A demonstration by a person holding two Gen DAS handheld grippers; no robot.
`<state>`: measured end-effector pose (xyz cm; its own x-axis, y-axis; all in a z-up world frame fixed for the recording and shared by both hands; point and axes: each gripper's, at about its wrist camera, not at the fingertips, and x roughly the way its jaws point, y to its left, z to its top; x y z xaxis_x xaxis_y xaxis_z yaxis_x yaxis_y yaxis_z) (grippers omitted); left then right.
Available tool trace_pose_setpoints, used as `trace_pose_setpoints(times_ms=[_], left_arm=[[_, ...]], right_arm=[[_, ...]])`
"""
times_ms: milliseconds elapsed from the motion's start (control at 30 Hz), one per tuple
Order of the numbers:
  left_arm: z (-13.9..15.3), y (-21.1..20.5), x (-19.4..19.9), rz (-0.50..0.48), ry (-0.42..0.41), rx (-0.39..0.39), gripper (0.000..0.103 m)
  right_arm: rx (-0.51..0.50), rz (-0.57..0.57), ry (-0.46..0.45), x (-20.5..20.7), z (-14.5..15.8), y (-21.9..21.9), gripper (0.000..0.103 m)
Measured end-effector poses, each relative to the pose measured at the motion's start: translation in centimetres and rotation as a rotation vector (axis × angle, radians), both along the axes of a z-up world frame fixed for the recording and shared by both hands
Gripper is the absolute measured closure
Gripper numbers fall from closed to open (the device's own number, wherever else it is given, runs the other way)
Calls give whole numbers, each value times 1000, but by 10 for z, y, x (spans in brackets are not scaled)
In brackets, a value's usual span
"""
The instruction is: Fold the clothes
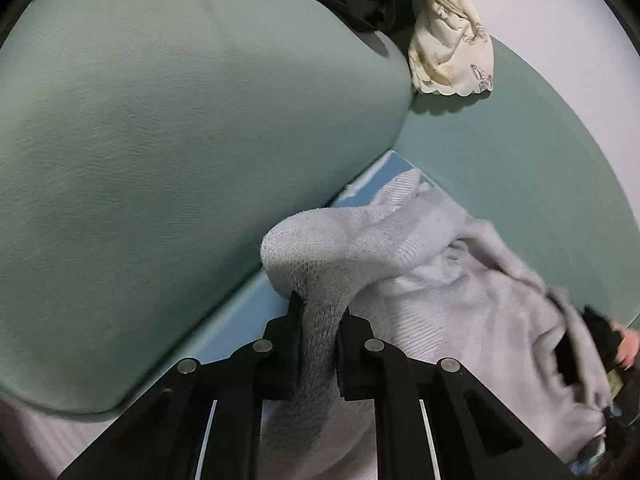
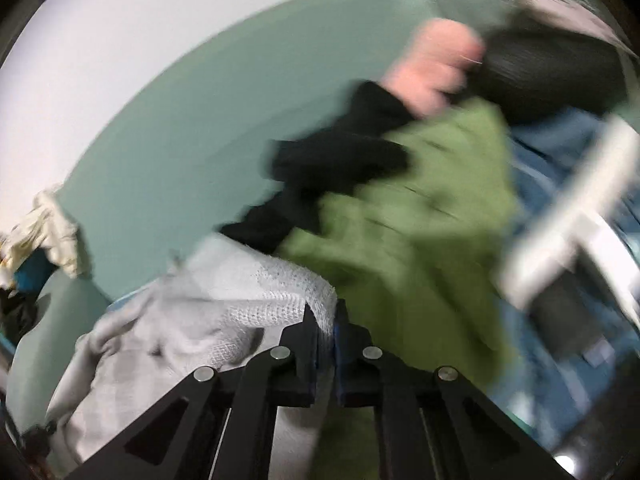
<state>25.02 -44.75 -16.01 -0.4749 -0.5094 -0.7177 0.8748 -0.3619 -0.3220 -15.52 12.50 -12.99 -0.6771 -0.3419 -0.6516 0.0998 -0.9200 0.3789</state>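
Now my left gripper (image 1: 320, 312) and right gripper (image 2: 326, 312) each clamp pale grey terry towel (image 1: 440, 300); folding barely started, towel bunched.

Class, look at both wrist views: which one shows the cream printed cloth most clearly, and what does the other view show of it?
The left wrist view is best: the cream printed cloth hangs sharp near the top, its scalloped edge and print visible. The right wrist view shows it only as a small, blurred pale bundle at the left edge.

Right gripper (image 2: 325, 312) clamped on white knit cloth (image 2: 224, 292)

Blurred beyond: green garment (image 2: 420, 220), black fabric (image 2: 340, 160), a hand (image 2: 428, 68), teal surface (image 2: 180, 140).
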Motion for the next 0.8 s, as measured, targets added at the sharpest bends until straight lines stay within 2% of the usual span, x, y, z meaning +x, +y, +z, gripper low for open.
trace_pose_setpoints(times_ms=[133,200,267,300,333,367,400,500,533,567,600,667,733,800], left_arm=[[-36,-2,6,58,-57,50,89],[-60,-8,6,75,-109,120,83],[-74,-9,3,79,-138,161,78],[-72,-7,2,86,-136,153,69],[-68,-5,1,94,-133,141,62],[-62,-4,1,96,-115,132,51],[-55,-2,1,95,-94,123,44],[-25,10,2,55,15,86,40],[-15,19,-1,11,39,64,40],[-6,27,-4,-35,57,47,39],[-5,34,-11,-95,28,60,38],[-5,49,-24,-208,-31,91,38],[-25,57,-31,-238,-120,200,38],[-46,59,-28,-213,-143,316,38]], right_arm=[[-18,-83,-139,37,-45,43,96],[-27,-66,-200,38,-58,45,92],[4,-9,-225,46,-65,39,74],[36,3,-204,50,-60,35,69],[45,6,-177,53,-52,33,57],[39,7,-153,53,-45,32,52],[33,7,-129,54,-37,32,51],[-11,31,-79,57,-13,26,48],[-23,49,-72,56,-11,21,48],[-40,87,-69,59,-10,15,48],[-69,143,-76,66,-11,10,48],[-141,270,-154,83,-28,-12,46],[-207,374,-292,100,-60,-38,46],[-304,423,-478,119,-106,-63,45]])
